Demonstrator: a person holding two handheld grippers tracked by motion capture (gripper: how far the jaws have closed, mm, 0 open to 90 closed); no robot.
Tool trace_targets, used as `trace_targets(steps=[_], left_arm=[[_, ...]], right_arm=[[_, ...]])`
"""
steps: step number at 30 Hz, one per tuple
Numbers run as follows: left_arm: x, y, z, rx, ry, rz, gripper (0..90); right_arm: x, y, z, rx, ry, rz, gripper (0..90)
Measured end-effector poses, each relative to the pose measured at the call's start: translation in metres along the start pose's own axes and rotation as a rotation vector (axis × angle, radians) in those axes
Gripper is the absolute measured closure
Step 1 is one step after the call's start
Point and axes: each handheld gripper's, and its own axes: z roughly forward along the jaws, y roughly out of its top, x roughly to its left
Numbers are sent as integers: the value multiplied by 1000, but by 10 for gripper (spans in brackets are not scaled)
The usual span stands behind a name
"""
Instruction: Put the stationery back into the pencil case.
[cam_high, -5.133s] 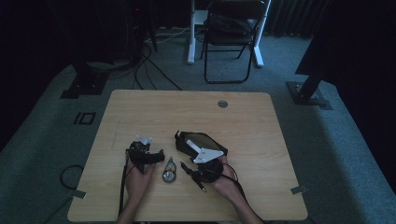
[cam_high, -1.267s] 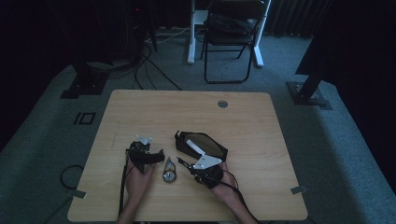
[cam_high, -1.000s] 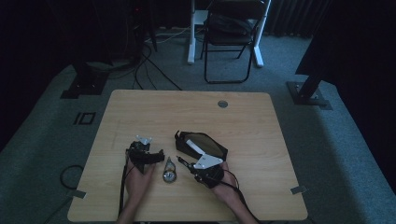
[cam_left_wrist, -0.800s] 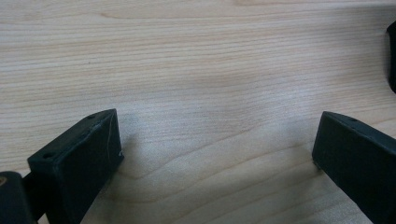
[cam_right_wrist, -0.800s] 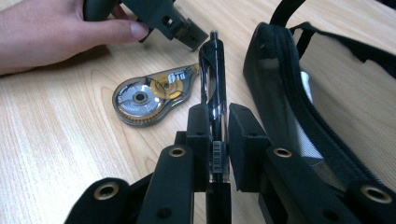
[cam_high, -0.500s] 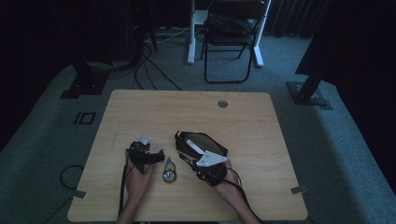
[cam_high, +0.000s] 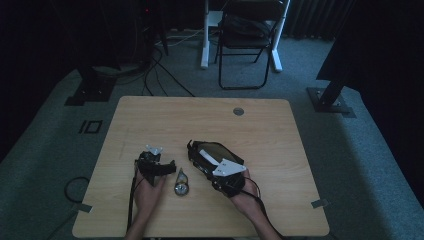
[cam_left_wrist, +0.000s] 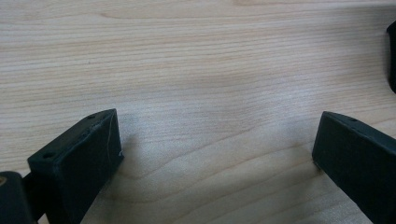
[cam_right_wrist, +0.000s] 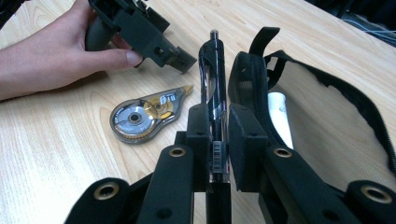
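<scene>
My right gripper (cam_right_wrist: 218, 126) is shut on a black pen (cam_right_wrist: 213, 79), which sticks out forward between its jaws, just left of the open black pencil case (cam_right_wrist: 322, 116). In the high view the right gripper (cam_high: 207, 170) sits at the near edge of the pencil case (cam_high: 212, 150). A clear correction tape roller (cam_high: 180, 186) lies on the table between the two hands, and in the right gripper view the roller (cam_right_wrist: 142, 114) is left of the pen. My left gripper (cam_left_wrist: 217, 144) stands open over bare wood, with nothing between its jaws.
The wooden table (cam_high: 150, 115) has a round grommet (cam_high: 238, 111) near its far edge. Something white (cam_right_wrist: 279, 112) lies inside the case. The left hand (cam_right_wrist: 51, 56) rests on the table with its gripper (cam_right_wrist: 180, 59) beyond the roller. A folding chair (cam_high: 250, 40) stands behind the table.
The right gripper with the pen has shifted slightly toward the pencil case. The left gripper and the correction tape roller have stayed where they were.
</scene>
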Motion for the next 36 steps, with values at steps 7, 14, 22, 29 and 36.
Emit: trace_targets(steps=[7, 14, 22, 29, 36], left_arm=[[0, 0, 0, 0, 0, 0, 15], [0, 0, 0, 0, 0, 0, 15], [0, 0, 0, 0, 0, 0, 16], [0, 0, 0, 0, 0, 0, 15], [0, 0, 0, 0, 0, 0, 15]], right_arm=[[-4, 4, -4, -12, -8, 1, 797], [-9, 7, -9, -26, -15, 10, 797], [-15, 9, -11, -34, -26, 20, 797], [-21, 10, -12, -41, -27, 31, 797], [-25, 10, -11, -43, -28, 44, 797]])
